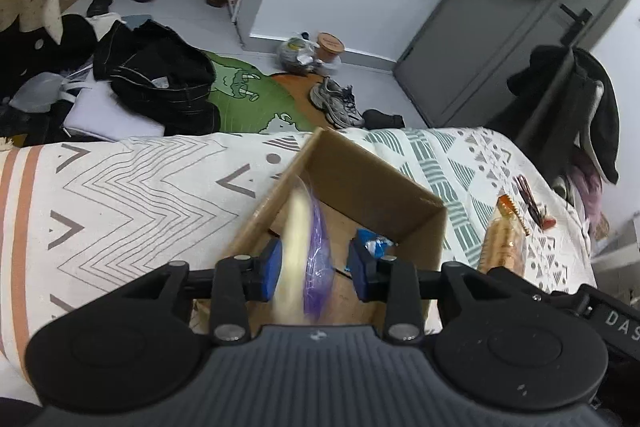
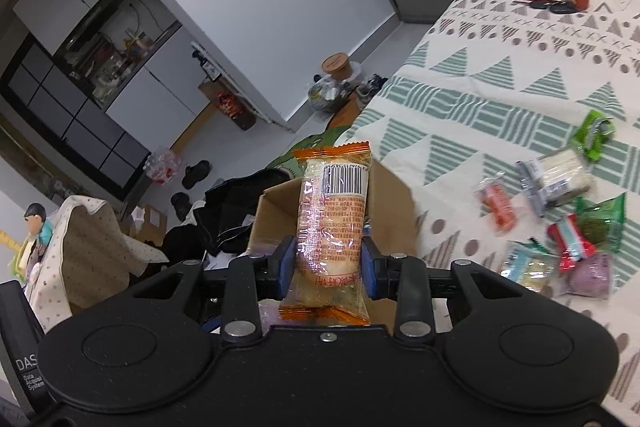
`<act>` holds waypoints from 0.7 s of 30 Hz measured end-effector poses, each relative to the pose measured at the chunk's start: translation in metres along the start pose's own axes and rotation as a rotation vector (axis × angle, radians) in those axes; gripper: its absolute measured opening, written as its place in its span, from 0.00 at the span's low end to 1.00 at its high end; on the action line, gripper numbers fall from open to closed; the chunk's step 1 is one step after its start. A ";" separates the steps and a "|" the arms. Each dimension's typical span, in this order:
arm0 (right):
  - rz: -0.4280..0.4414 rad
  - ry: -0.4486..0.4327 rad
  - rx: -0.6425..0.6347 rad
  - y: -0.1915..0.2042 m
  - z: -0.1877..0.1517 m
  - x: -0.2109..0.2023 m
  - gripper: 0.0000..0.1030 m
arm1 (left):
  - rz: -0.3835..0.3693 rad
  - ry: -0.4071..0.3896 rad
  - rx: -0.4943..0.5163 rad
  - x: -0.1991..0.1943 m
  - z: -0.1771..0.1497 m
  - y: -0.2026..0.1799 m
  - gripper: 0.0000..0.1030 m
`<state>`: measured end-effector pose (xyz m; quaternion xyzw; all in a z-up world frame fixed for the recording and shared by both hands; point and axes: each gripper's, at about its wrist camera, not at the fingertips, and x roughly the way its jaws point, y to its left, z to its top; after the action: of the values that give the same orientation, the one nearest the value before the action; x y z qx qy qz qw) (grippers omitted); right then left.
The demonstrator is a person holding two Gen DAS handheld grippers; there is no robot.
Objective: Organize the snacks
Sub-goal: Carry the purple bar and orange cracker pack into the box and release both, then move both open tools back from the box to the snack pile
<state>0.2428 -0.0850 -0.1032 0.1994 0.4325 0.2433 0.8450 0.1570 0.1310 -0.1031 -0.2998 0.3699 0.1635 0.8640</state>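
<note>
Bed (image 1: pixel 120 195): your patterned cover carries the box and loose snacks.
Cardboard box (image 1: pixel 360 167): open, below both grippers.
Left gripper (image 1: pixel 314 269): your jaws stand apart; a blurred purple-and-cream packet (image 1: pixel 308 251) sits between them over the box.
Right gripper (image 2: pixel 329 263): clamps the orange-edged snack pack (image 2: pixel 334 223) upright.
Loose snacks (image 2: pixel 560 227): scattered at your right.

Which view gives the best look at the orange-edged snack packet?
The right wrist view: the orange-edged snack packet stands between the right gripper pads, barcode and print facing the camera. The left wrist view shows only its side at the frame's right, beside the cardboard box.
</note>
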 end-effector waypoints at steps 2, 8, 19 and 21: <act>0.003 0.008 -0.003 0.004 0.000 0.005 0.32 | -0.004 -0.003 -0.018 0.000 0.001 0.003 0.33; 0.010 0.036 -0.019 0.015 -0.001 0.018 0.45 | -0.001 -0.003 -0.040 0.002 0.004 0.005 0.34; -0.060 -0.003 0.005 -0.017 -0.001 -0.013 0.60 | -0.011 0.001 0.016 0.005 -0.005 -0.013 0.72; -0.079 -0.007 0.010 -0.025 -0.002 -0.020 0.60 | -0.014 0.004 0.031 0.004 -0.008 -0.019 0.75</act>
<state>0.2371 -0.1168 -0.1050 0.1869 0.4381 0.2068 0.8546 0.1652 0.1112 -0.1032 -0.2892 0.3718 0.1511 0.8691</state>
